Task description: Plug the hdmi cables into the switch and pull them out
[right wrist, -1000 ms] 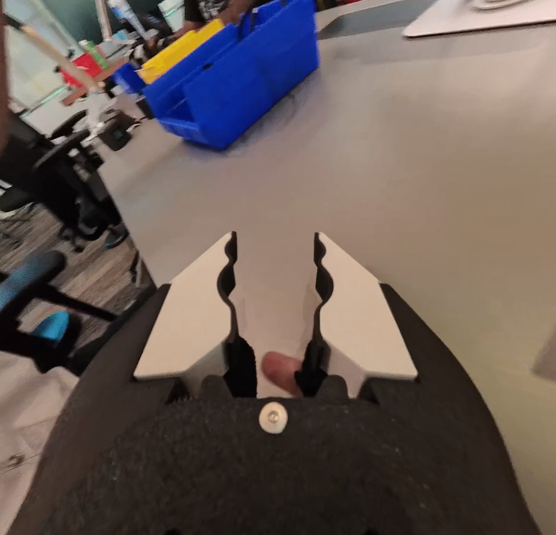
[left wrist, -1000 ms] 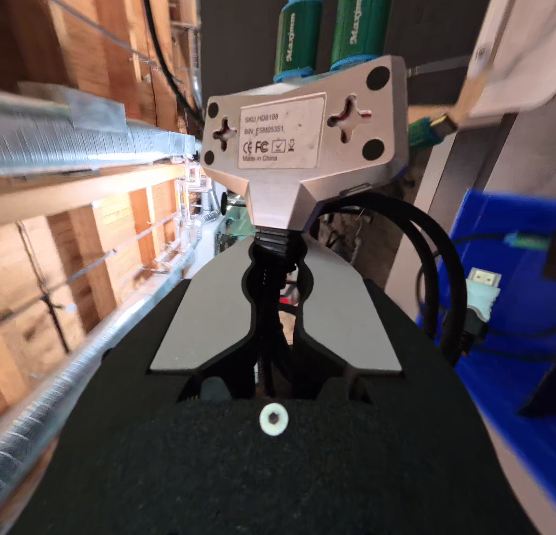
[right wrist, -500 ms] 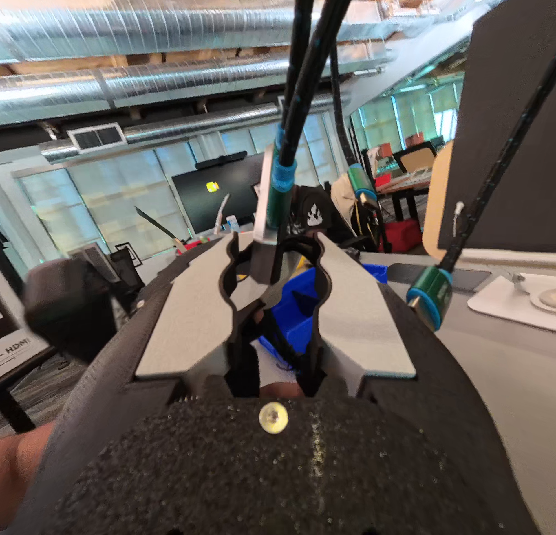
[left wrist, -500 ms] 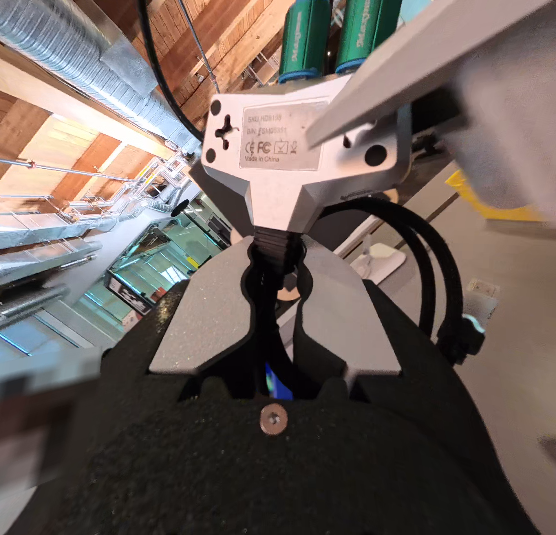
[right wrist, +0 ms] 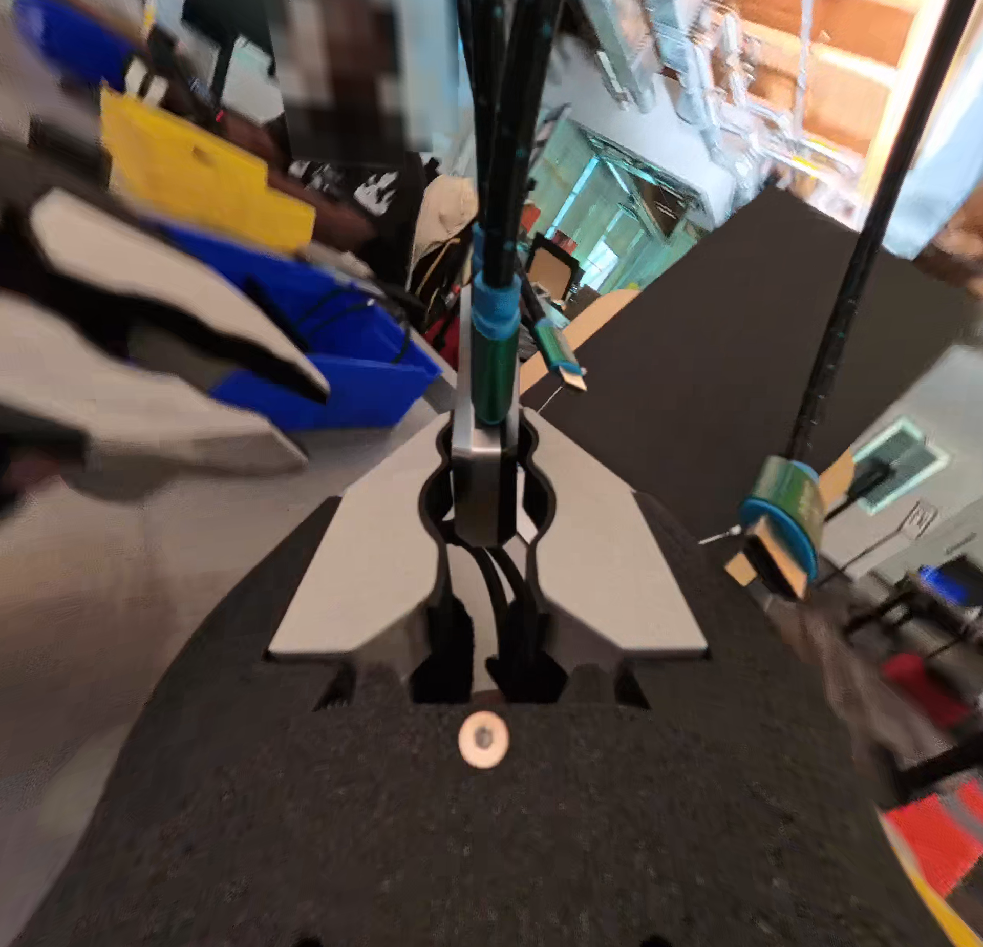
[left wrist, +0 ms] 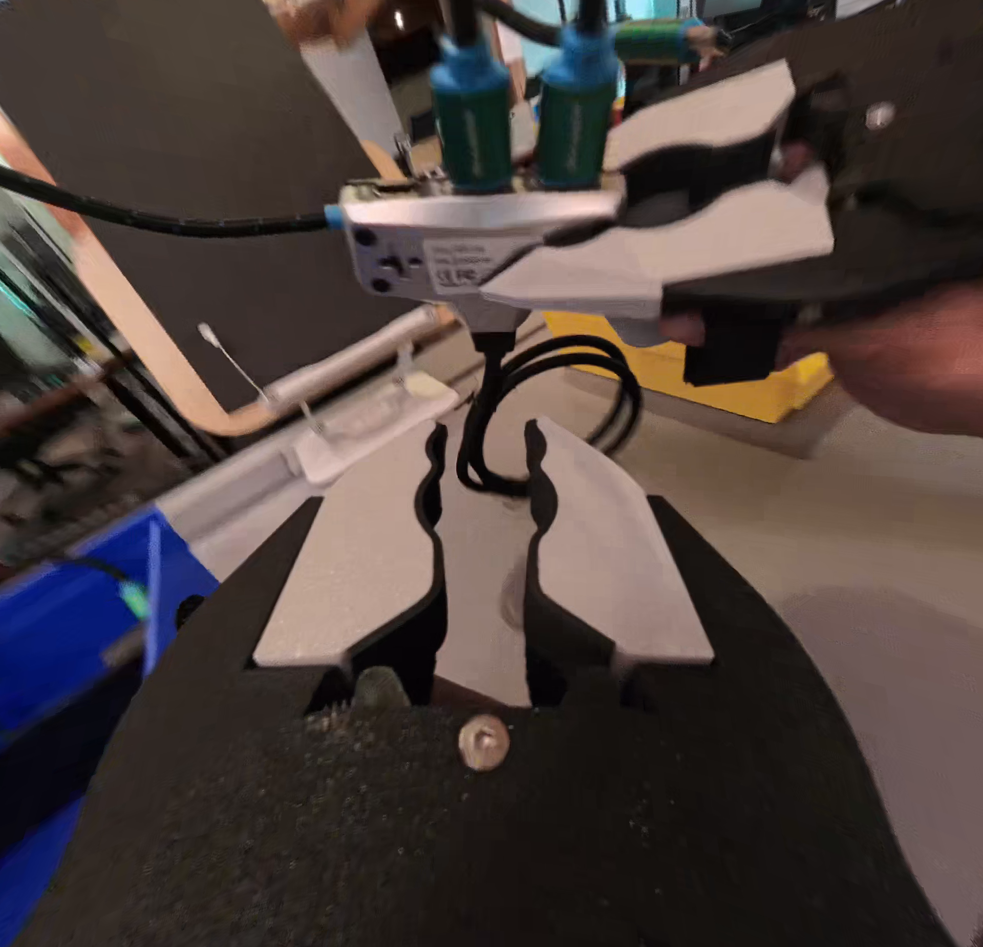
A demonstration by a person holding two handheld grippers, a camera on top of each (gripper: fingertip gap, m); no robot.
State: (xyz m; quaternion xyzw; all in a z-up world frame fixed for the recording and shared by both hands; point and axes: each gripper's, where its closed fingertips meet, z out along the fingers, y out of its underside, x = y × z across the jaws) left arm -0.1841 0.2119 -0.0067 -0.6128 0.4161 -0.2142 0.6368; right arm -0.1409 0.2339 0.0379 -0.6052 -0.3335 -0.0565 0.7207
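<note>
The silver HDMI switch (left wrist: 468,214) hangs in the air above the grey table (left wrist: 798,549). Two green plugs with blue collars (left wrist: 471,134) (left wrist: 572,134) sit in its top edge. A black cable (left wrist: 159,219) enters its left end, and its own black lead (left wrist: 585,389) loops below. My right gripper (left wrist: 553,219) is shut on the switch from the right; in the right wrist view (right wrist: 486,421) the switch (right wrist: 478,496) stands edge-on between the fingers. My left gripper (left wrist: 484,432) is open and empty below the switch. Two loose green plugs (right wrist: 558,352) (right wrist: 782,517) hang nearby.
A blue bin (left wrist: 80,602) is at the left, a yellow bin (left wrist: 691,378) behind the switch. A black screen panel (left wrist: 186,150) on a white stand base (left wrist: 372,421) stands at the back. My left gripper (right wrist: 314,426) shows blurred at the left of the right wrist view. My hands' fingertips stand some 6 centimetres from each other.
My left gripper has let go of the switch's cable end, opened and dropped below it. My right gripper came in from the side and shut on the switch.
</note>
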